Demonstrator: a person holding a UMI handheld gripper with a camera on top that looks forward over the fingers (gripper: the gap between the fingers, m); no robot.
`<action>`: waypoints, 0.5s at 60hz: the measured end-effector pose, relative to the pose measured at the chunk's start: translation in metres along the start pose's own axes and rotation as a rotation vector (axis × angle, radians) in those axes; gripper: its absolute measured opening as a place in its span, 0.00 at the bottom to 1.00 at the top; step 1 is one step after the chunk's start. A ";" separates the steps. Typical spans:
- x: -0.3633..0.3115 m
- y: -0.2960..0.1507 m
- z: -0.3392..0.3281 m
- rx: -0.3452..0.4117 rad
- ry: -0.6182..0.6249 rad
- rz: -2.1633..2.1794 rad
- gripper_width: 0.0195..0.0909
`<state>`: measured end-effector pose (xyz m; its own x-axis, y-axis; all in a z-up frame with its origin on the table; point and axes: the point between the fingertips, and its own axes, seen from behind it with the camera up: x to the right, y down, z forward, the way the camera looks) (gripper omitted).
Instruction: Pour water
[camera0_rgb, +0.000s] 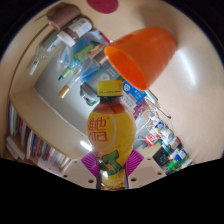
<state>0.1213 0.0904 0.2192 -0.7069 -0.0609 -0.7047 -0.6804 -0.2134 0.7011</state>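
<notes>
A yellow drink bottle (110, 125) with a red and green label stands up between my fingers, its neck pointing at an orange cup (145, 52) just beyond it. Both magenta pads (88, 160) press against the bottle's lower body, so my gripper (111, 165) is shut on it. The whole view is tilted, and the bottle's mouth sits right at the cup's rim, hidden behind the neck. I cannot see any liquid flowing.
A pale tabletop (50, 85) lies behind the bottle. Shelves with many small packaged goods (160, 135) run along one side, and more boxes and items (70, 40) stand beyond the cup. A pink round thing (105, 5) shows at the far edge.
</notes>
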 end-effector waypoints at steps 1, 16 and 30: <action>0.000 0.002 0.000 -0.009 0.008 -0.021 0.16; -0.096 0.026 -0.014 0.023 0.138 -1.134 0.20; -0.252 -0.072 -0.064 0.488 0.229 -2.196 0.31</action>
<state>0.3609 0.0585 0.3397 0.9628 -0.2242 -0.1511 -0.1341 0.0896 -0.9869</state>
